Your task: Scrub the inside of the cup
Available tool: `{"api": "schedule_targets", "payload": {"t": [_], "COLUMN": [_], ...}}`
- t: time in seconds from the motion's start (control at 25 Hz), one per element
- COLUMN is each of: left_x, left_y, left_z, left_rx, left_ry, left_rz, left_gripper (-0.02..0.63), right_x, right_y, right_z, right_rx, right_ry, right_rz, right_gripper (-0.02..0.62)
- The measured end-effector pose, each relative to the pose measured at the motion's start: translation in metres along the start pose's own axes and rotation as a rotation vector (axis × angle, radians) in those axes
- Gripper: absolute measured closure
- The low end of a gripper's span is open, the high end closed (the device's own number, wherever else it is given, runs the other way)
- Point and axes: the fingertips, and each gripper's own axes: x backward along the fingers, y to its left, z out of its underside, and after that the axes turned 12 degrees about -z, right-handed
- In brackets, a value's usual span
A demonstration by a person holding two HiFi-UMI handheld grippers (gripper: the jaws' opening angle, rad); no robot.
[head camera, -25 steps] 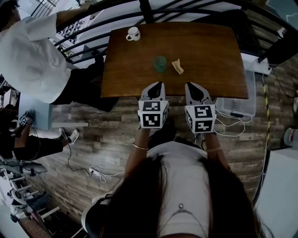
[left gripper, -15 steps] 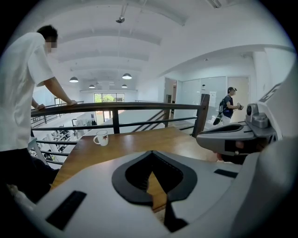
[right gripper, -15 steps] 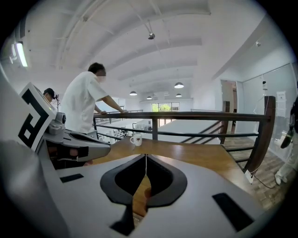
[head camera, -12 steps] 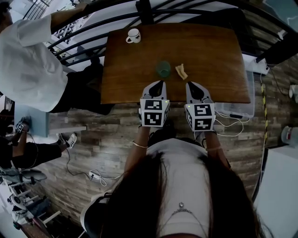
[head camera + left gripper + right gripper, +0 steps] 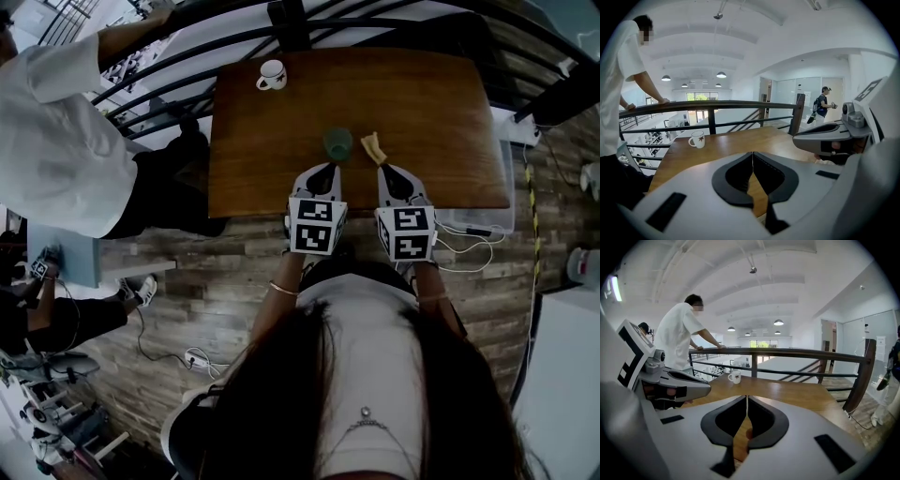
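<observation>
Left gripper [image 5: 323, 171] and right gripper [image 5: 385, 172] both closed and empty, near green cup [image 5: 337, 143]

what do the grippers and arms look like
The left gripper and right gripper are pale grey tapered shells with black-lined jaws, each carrying black-and-white square markers. A thin bracelet is on the left wrist; the top is white.

Left gripper [image 5: 327, 169], right gripper [image 5: 387, 172] nearer cup [image 5: 337, 143]

Head view looks steeply down; both gripper views skim the same table [image 5: 422, 103].
</observation>
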Motion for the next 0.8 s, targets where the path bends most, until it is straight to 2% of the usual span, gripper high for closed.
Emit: {"api": "schedule_targets", "payload": {"t": [0.32, 0.8], "left_x": [-0.004, -0.03], "left_y": [0.008, 0.014], "left_z": [0.011, 0.018], "left_rx": [0.011, 0.038], "left_ry": [0.004, 0.037], "left_rz": [-0.015, -0.043], "left_gripper": [0.597, 0.595], "right_x": [-0.005, -0.035], "right_y": [0.002, -0.016], "right_z": [0.008, 0.011], "right_rx": [0.009, 0.037], "right_ry": [0.04, 0.104], "right_rz": [-0.009, -0.067], "right_gripper": [0.558, 0.557]}}
